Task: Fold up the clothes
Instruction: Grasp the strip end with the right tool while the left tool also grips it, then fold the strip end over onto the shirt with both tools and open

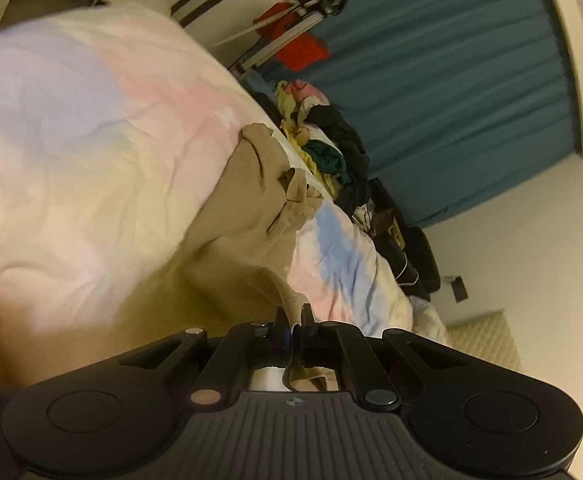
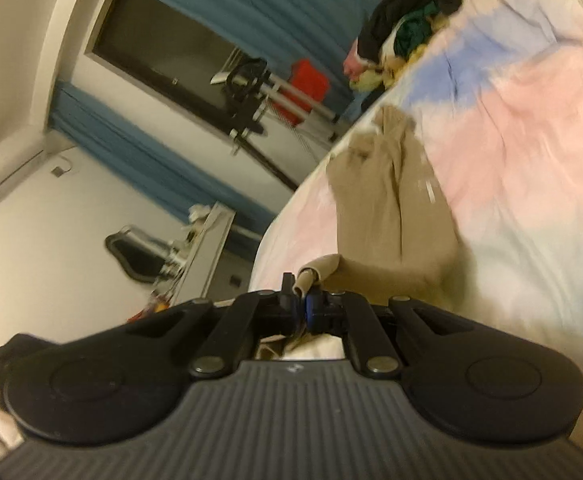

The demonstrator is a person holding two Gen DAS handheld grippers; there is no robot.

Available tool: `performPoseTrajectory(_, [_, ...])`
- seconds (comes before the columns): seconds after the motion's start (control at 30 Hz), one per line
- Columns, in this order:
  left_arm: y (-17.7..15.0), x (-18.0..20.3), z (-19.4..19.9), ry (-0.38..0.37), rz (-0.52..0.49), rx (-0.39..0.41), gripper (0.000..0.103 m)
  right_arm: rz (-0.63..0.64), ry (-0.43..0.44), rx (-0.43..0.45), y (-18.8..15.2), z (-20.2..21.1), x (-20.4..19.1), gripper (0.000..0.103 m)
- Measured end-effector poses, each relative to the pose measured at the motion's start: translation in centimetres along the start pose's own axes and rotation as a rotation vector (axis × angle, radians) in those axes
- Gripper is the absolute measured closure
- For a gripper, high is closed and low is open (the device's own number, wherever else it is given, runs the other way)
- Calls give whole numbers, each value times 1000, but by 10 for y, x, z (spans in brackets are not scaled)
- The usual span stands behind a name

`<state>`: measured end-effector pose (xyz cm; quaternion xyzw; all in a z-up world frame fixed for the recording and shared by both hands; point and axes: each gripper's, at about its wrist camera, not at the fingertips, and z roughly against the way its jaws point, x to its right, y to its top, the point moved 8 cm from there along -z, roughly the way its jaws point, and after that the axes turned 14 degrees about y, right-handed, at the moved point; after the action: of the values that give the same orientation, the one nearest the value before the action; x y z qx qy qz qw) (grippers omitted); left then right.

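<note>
On the pastel bed (image 1: 71, 140) the tan garment (image 1: 251, 200) lies partly lifted; we hold one edge in the left tongs (image 1: 293, 316) and another in the right tongs (image 2: 301, 286), both clamped tight. Next, we judge, carry those edges over to fold.

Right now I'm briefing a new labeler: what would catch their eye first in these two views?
First, the tan garment stretched across the pastel bedspread, an edge pinched in the shut left gripper and another in the shut right gripper. Next, the heap of unfolded clothes at the bed's far edge, before the teal curtain.
</note>
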<state>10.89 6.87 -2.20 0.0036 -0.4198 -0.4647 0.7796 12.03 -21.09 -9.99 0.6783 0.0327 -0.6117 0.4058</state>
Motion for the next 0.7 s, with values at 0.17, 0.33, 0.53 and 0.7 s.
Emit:
performPoseTrajectory(0.17, [58,33,-68,82,-56,74,99,62,-72,20,53,-72,26,96])
performPoseTrajectory(0.33, [99,50,-154,153,-141,142,99,137,-133,10,86,-142,69,96])
performPoseTrajectory(0.53, [109,37,-248,230,-276,171,98,210,-185,-1,90,-198,139,96])
performPoseTrajectory(0.7, [108,19,-317,300,-361,144,98,271,-278,-41,78,-231,193,96])
